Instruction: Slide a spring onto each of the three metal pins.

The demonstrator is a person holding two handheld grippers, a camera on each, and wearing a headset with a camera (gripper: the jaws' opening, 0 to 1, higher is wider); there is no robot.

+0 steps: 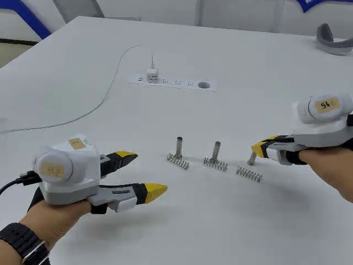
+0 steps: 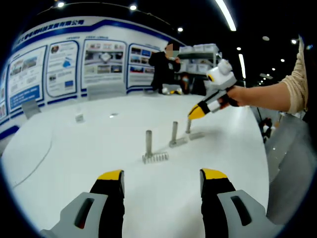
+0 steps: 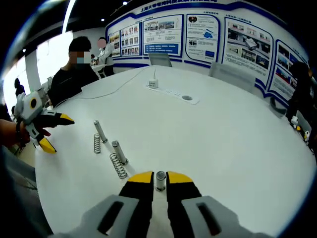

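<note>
Three metal pins stand upright in a row on the white table: the left pin (image 1: 179,147), the middle pin (image 1: 216,150) and the right pin (image 1: 252,158). A spring lies flat at the foot of each: (image 1: 177,161), (image 1: 215,164), (image 1: 249,174). My right gripper (image 1: 258,148) is shut on the right pin, whose top (image 3: 160,179) sits between its yellow tips (image 3: 160,181). My left gripper (image 1: 140,174) is open and holds nothing, a little left of the pins. In the left gripper view its tips (image 2: 162,174) frame the left pin (image 2: 148,144) and its spring (image 2: 156,157).
A white power strip (image 1: 174,83) with a plug (image 1: 152,73) and a thin cable (image 1: 105,96) lies farther back on the table. A grey curved object (image 1: 331,41) rests at the far right edge. People stand beyond the table (image 3: 79,69).
</note>
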